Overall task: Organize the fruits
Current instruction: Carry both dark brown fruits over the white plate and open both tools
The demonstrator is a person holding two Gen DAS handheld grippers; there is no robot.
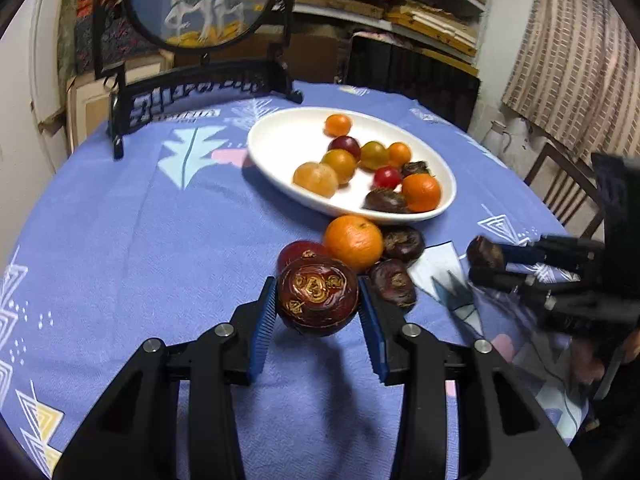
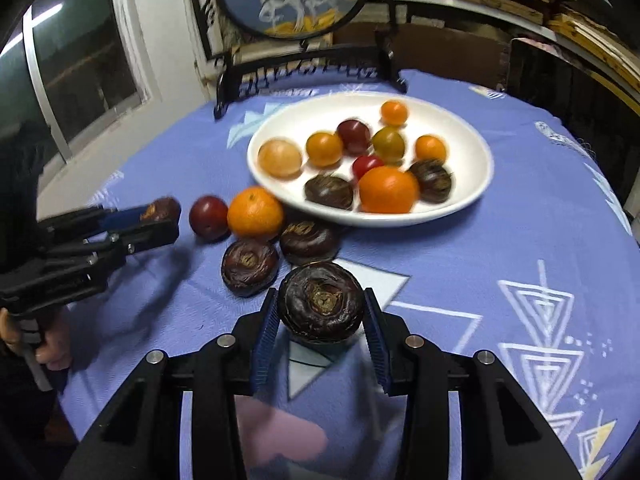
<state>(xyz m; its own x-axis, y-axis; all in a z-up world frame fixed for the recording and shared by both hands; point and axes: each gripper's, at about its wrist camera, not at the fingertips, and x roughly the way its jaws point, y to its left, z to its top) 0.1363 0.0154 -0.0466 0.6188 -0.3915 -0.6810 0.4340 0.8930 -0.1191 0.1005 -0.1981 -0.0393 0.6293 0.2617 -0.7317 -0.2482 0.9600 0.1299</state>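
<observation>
My left gripper (image 1: 318, 300) is shut on a glossy dark-red water chestnut (image 1: 318, 298), held above the blue cloth. My right gripper (image 2: 320, 306) is shut on a dull dark-brown water chestnut (image 2: 321, 300). The white oval plate (image 1: 276, 136) holds several small tomatoes, oranges and two chestnuts. In front of the plate lie an orange (image 1: 354, 242), a red plum (image 1: 298, 250) and two chestnuts (image 1: 394, 282). The right gripper shows at the right of the left wrist view (image 1: 486, 262). The left gripper shows at the left of the right wrist view (image 2: 162, 216).
A round table with a blue patterned cloth (image 1: 160, 240). A black framed round screen on a stand (image 1: 200, 80) stands at the table's back. Shelves with boards lie behind, a wooden chair (image 1: 568, 188) at the right.
</observation>
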